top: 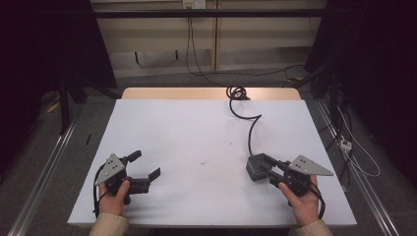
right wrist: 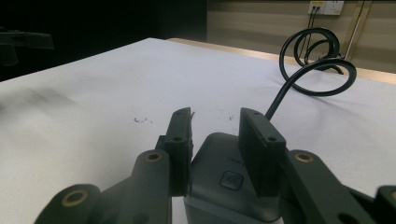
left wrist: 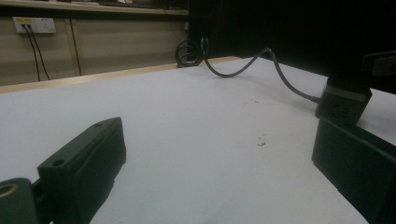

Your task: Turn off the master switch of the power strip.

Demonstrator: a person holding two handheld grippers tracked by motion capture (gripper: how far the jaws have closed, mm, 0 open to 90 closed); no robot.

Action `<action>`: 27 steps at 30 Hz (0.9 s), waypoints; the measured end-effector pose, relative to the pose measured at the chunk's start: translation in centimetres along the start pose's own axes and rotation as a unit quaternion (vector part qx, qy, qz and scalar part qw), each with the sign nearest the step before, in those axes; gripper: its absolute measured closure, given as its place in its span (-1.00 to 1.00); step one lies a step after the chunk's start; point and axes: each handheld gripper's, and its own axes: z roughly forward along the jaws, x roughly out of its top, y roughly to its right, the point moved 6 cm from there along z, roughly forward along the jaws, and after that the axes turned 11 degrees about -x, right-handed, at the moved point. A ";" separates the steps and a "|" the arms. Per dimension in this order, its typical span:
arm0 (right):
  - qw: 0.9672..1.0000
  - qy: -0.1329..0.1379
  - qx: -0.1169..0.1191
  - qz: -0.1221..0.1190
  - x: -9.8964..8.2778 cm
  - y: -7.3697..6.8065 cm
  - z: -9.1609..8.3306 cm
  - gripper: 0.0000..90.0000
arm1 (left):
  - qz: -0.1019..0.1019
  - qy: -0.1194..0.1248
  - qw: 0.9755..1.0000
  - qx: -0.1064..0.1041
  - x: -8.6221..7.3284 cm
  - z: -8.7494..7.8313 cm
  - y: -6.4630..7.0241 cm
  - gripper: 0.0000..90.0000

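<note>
On the white surface (top: 196,128), the left hand-held gripper (top: 145,167) rests near the front left corner, its jaws spread wide with nothing between them. The right hand-held gripper (top: 268,167) sits near the front right, and its jaws close on either side of a dark power adapter (top: 256,167) lying on the surface; in the right gripper view the jaws press against the adapter's (right wrist: 229,186) flanks. A black cable (top: 251,125) runs from the adapter toward the far edge, where it ends in a small coil (top: 236,92). A faint scuff (top: 202,162) marks the surface between the two grippers.
</note>
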 end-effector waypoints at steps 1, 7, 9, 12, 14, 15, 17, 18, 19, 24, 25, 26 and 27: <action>1.000 0.000 0.001 0.001 0.0 0.0 0.0 0.48 | -0.001 0.000 1.000 0.000 0.0 0.0 0.0 -0.94; 1.000 -0.003 0.008 0.005 0.0 0.0 0.0 0.54 | 0.000 0.000 1.000 0.000 0.0 0.0 0.0 -0.94; 1.000 -0.005 0.011 0.002 0.0 -0.1 0.1 0.56 | 0.002 0.001 1.000 0.000 0.0 0.0 0.0 -0.94; 1.000 -0.007 0.015 0.002 0.0 -0.2 0.1 0.61 | 0.006 0.001 1.000 -0.001 0.1 0.0 0.1 -0.94; 1.000 -0.011 0.017 -0.003 -0.1 -0.2 0.1 0.67 | 0.003 0.001 1.000 -0.001 0.0 0.0 0.1 -0.94; 1.000 -0.011 0.017 -0.003 -0.1 -0.2 0.1 0.67 | 0.003 0.001 1.000 0.000 0.0 0.0 0.1 -0.94; 1.000 -0.015 0.017 -0.004 -0.1 -0.2 0.2 0.70 | 0.005 0.001 1.000 -0.001 0.1 0.0 0.1 -0.94; 1.000 -0.016 0.017 -0.004 -0.2 -0.2 0.2 0.71 | 0.006 0.001 1.000 0.000 0.1 0.0 0.1 -0.94; 1.000 -0.017 0.016 0.000 -0.2 -0.1 0.2 0.72 | 0.003 0.002 1.000 0.001 0.0 0.0 0.1 -0.94; 1.000 -0.019 0.014 0.003 -0.2 0.2 0.3 0.75 | 0.006 0.001 1.000 0.001 0.1 0.0 0.1 -0.94; 1.000 -0.020 0.015 0.003 -0.2 0.2 0.3 0.77 | 0.008 0.001 1.000 0.001 0.1 0.0 0.1 -0.94; 1.000 -0.021 0.015 0.003 -0.2 0.2 0.4 0.78 | 0.007 0.002 1.000 0.000 0.1 0.1 0.2 -0.94; 1.000 -0.022 0.013 0.004 -0.2 0.3 0.4 0.78 | 0.007 0.002 1.000 0.000 0.1 0.1 0.2 -0.94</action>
